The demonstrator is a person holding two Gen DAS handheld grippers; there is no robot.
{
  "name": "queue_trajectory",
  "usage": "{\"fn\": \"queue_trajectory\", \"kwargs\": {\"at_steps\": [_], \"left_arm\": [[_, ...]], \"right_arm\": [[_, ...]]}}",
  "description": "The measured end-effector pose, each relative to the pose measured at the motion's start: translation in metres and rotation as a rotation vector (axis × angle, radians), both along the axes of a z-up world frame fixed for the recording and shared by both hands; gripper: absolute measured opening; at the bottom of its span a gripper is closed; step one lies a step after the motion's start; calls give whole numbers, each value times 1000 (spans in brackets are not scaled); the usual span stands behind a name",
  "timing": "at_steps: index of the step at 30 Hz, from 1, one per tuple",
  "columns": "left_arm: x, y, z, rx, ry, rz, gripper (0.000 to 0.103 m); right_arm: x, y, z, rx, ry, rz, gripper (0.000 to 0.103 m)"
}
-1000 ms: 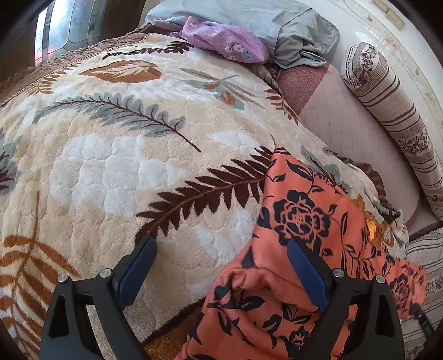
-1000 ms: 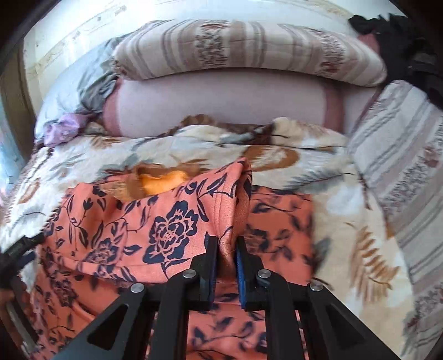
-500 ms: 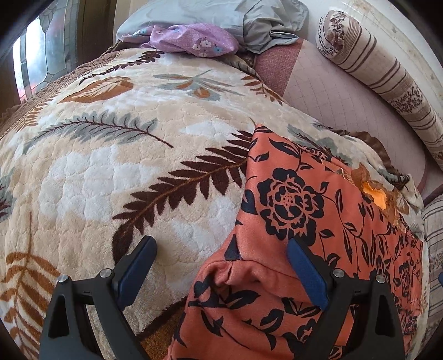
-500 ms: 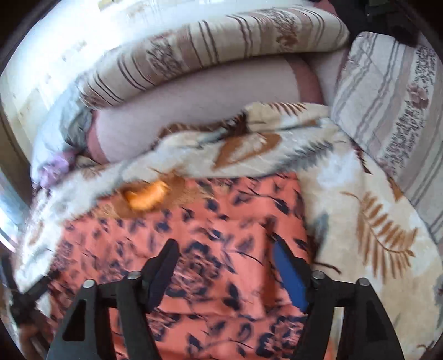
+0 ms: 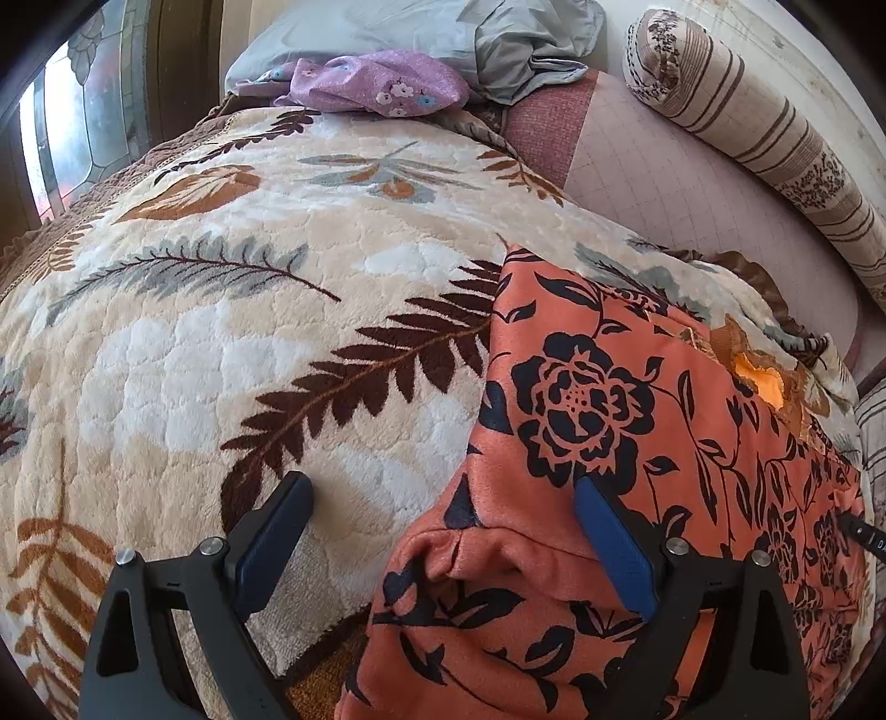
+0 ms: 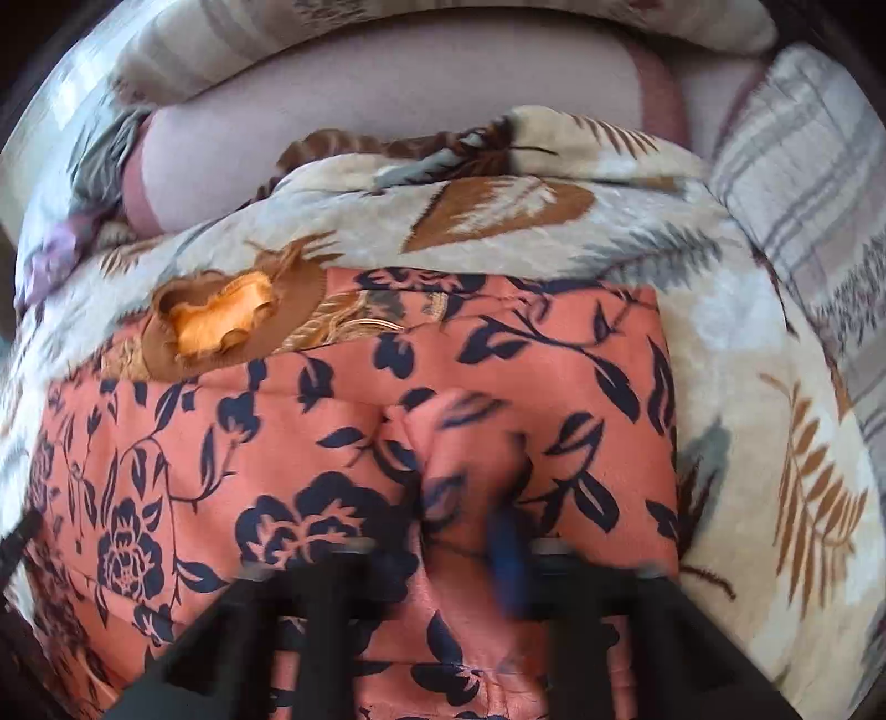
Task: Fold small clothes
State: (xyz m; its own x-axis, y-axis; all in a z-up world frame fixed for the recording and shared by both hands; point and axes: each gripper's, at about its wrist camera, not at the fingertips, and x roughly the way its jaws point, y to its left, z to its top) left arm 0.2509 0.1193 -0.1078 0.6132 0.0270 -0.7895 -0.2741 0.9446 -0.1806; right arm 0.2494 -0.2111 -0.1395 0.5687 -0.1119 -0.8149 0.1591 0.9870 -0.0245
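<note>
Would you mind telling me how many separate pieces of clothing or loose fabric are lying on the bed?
3: the orange floral garment spread near the claws, a purple flowered piece at the far end, and a grey one behind it. More may be hidden beneath.

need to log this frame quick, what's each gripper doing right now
left gripper: open, holding nothing, straddling the edge of the orange floral garment.
right gripper: blurred; looks closed on a raised fold of that garment, but cannot be told for sure.

Motion blur smears the right tongs (image 6: pixel 465 548), so their grip on the orange floral garment (image 6: pixel 343 421) is unclear. That garment (image 5: pixel 637 443) runs off the left view's bottom edge.
</note>
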Motion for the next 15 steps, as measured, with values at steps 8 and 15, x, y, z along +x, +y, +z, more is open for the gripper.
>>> {"fn": "queue_trajectory", "kwargs": {"at_steps": [8, 15], "left_arm": [[0, -2, 0, 13, 2, -11, 95], [0, -4, 0, 24, 7, -10, 95]], "right_arm": [[-7, -21, -12, -33, 5, -98, 53], [-34, 3, 38, 26, -215, -19, 77]]}}
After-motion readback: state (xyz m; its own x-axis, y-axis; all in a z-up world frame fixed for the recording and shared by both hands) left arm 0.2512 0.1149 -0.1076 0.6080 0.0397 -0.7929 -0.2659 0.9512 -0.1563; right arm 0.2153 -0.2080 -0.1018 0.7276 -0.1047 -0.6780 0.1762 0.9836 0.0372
